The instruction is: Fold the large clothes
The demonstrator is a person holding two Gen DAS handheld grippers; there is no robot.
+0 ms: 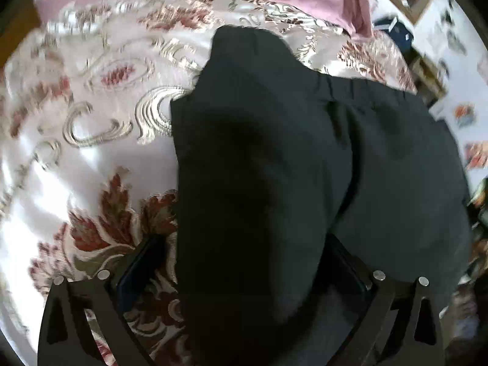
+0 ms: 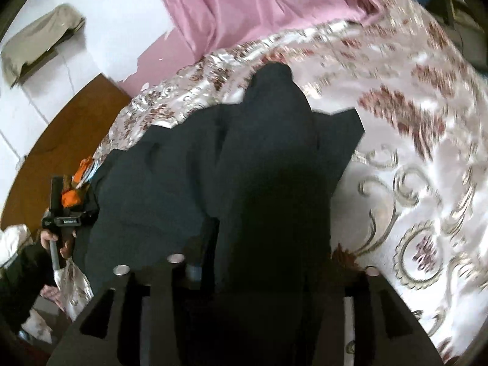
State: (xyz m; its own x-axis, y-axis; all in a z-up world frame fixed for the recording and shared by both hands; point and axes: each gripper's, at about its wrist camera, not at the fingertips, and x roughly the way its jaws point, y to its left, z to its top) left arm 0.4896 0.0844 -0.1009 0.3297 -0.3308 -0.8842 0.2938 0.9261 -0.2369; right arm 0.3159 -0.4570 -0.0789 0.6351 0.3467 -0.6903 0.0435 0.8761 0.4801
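Dark trousers (image 1: 305, 158) lie on a floral satin bedspread (image 1: 91, 97), their elastic waistband at the far right in the left wrist view. My left gripper (image 1: 244, 262) has a fold of the dark cloth between its fingers; the jaws look wide and the grip is hidden. In the right wrist view the trousers (image 2: 213, 167) hang in folds over my right gripper (image 2: 262, 268), and the cloth covers its fingertips. The left gripper (image 2: 65, 210) shows at the left in that view, at the trousers' edge.
A pink curtain (image 2: 259, 6) hangs beyond the bed. A brown wooden headboard (image 2: 61, 140) stands at the left. The bedspread (image 2: 411, 152) spreads wide to the right. Shelves and clutter (image 1: 427, 70) sit past the bed's far right edge.
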